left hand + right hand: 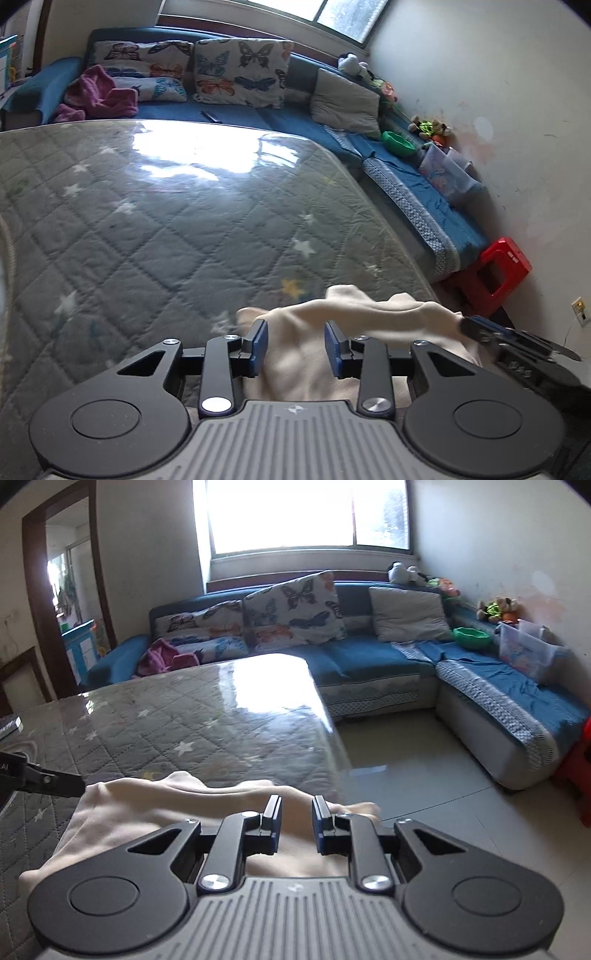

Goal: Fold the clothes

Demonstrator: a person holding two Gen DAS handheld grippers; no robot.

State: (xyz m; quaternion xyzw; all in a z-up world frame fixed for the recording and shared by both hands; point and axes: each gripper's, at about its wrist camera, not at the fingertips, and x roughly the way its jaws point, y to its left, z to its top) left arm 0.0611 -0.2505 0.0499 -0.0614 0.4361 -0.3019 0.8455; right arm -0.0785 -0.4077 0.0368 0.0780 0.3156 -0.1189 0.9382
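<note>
A cream garment [354,314] lies bunched at the near right corner of the quilted grey table [147,221]. My left gripper [295,343] is open just above it, with cloth showing between the fingers. The right gripper's tip [480,330] shows at the right, over the garment's edge. In the right wrist view the same garment [155,805] lies on the table [184,716] near its right edge. My right gripper [296,816] is open over the cloth. The left gripper's tip [51,777] pokes in from the left beside the garment.
A blue corner sofa [369,657] with butterfly cushions [291,609] and a pink garment [99,92] runs behind the table. A green bowl [471,637] and clear box [524,653] sit on it. A red stool [498,273] stands by the wall. Tiled floor [406,760] lies right of the table.
</note>
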